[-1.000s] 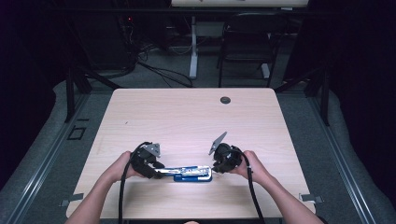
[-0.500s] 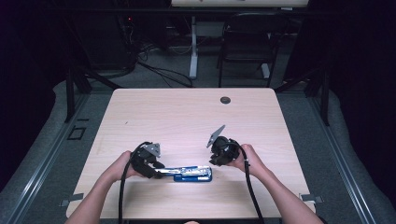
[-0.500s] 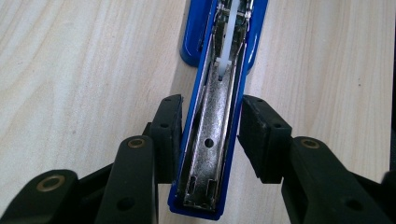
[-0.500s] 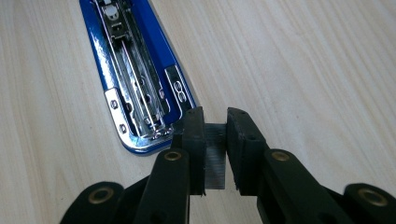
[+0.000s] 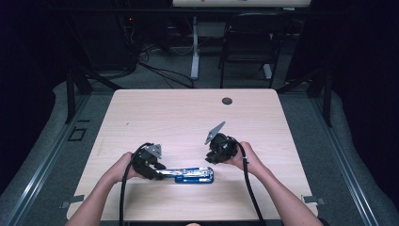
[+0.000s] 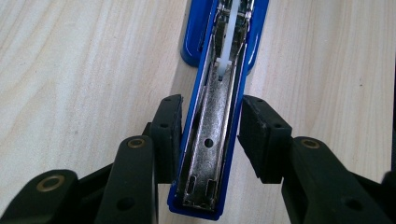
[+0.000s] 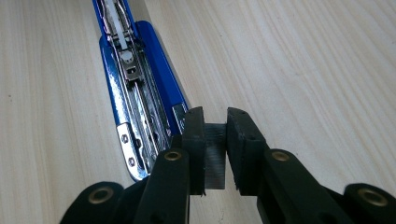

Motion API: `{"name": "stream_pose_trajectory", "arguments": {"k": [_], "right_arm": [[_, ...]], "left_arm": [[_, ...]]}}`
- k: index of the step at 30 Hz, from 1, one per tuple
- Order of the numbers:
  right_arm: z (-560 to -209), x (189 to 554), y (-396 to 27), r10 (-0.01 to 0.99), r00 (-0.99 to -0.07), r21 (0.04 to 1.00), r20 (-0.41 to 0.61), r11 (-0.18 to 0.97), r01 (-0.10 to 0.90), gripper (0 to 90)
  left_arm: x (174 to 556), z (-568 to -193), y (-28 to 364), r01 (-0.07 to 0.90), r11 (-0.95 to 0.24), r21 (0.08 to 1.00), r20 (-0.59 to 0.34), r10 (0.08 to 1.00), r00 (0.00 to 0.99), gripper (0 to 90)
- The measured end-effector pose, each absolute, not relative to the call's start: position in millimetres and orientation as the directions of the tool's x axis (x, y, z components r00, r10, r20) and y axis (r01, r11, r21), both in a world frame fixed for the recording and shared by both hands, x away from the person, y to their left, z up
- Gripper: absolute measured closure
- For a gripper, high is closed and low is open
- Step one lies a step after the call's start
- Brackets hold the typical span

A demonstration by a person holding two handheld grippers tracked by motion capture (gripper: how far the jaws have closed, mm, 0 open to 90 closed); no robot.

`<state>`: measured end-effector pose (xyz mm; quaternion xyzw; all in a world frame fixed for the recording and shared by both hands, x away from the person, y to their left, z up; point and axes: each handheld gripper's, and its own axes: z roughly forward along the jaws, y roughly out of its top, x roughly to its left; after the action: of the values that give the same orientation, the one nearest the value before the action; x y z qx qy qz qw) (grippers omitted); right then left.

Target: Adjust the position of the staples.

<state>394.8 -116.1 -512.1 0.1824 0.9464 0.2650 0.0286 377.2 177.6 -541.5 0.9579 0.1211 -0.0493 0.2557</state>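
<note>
Two hand-held grippers work over one blue stapler, swung open so its shiny metal staple channel (image 5: pixel 188 174) faces up, and we see it lying low and centre in the high view on the pale wooden table (image 5: pixel 179 117), running left to right. In that view the left gripper (image 5: pixel 153 170) meets the stapler's left end, while the right gripper (image 5: pixel 212 155) sits just above and right of the stapler's right end; how its jaws stand we cannot make out from up there. The left gripper view gives what the high view cannot: the stapler (image 6: pixel 219 121) rises from bottom centre to the top edge, and the left gripper (image 6: pixel 209 135) straddles its blue base, the jaws partly apart, one black pad against the blue side at the left, the other pad just beside the right side, where we cannot tell whether it touches. The white pusher inside the channel shows near the top of that frame. In the right gripper view the stapler (image 7: pixel 135 107) runs along the upper left, beside the jaws and not between them. The right gripper (image 7: pixel 215 149) has its jaws drawn close on a small dark grey ridged block (image 7: pixel 215 154), which fills the narrow gap at lower centre.
</note>
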Motion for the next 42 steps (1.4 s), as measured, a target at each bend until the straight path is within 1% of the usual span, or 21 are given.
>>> {"name": "stream_pose_trajectory", "arguments": {"k": [5, 23, 32, 42], "right_arm": [[-511.5, 395.2, -115.2, 0.362, -0.931, 0.516, 0.048, 0.789, 0.334, 78.5], [-506.4, 387.2, -107.7, 0.337, -0.941, 0.543, 0.012, 0.788, 0.289, 78.5], [-503.7, 383.5, -104.2, 0.327, -0.945, 0.571, 0.021, 0.772, 0.28, 78.5], [-503.5, 379.3, -100.3, 0.292, -0.956, 0.585, 0.036, 0.769, 0.257, 78.4]], "left_arm": [[377.5, -541.2, 177.6, 0.255, -0.844, 0.472, -0.153, 0.206, 0.967, 59.7], [377.6, -541.3, 177.6, 0.251, -0.845, 0.473, -0.151, 0.203, 0.967, 59.8], [377.7, -541.4, 177.7, 0.252, -0.844, 0.473, -0.152, 0.203, 0.967, 59.8], [377.6, -541.4, 177.2, 0.248, -0.843, 0.477, -0.153, 0.199, 0.968, 59.9]]}}
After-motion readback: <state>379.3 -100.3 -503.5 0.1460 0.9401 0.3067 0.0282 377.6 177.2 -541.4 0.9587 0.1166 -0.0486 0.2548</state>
